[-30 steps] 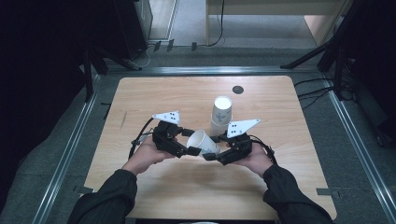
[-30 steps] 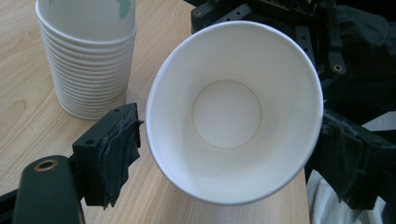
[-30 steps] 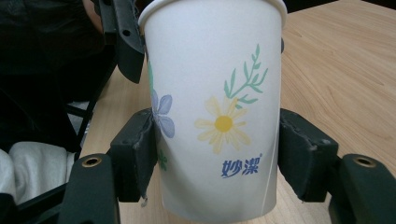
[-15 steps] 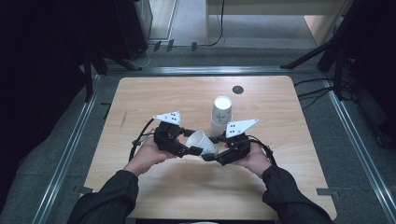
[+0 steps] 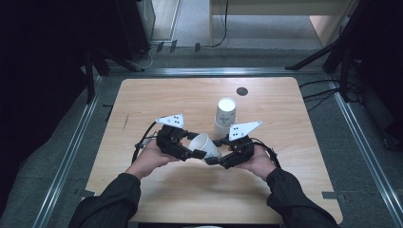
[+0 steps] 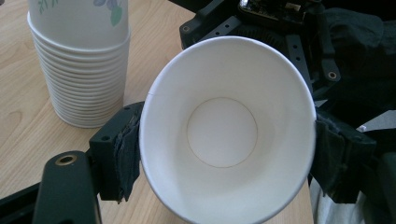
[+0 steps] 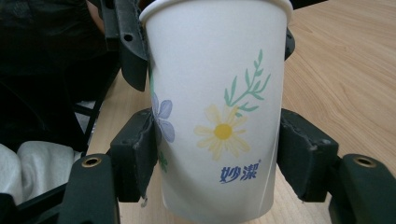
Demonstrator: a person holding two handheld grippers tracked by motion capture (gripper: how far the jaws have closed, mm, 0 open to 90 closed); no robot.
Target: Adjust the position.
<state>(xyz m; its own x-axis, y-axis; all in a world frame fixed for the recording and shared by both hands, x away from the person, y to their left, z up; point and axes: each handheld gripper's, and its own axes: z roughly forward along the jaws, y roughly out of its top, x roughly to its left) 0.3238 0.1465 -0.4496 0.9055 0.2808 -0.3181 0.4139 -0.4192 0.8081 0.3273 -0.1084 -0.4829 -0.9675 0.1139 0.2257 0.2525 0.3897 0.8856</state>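
wooden table [image 5: 157, 99], both grippers clamped on paper cup [image 5: 205, 145]

On the desk [image 5: 157, 99], the single cup [image 5: 205, 145] lies on its side near the centre, between the left gripper [image 5: 190, 153] at its 9 o'clock and the right gripper [image 5: 215, 158] at its 3 o'clock; the cup stack [image 5: 225, 116] stands behind it, toward 1 o'clock

Paper cup [image 7: 217, 112] is showing white, printed with a yellow daisy, green sprig, bluish-purple flower and blue lettering. Cup stack [image 6: 79, 60] is appearing white, seemingly similar floral print. Worktop [image 5: 157, 102] is showing light wood grain; fingers [image 7: 135, 158] are showing black.
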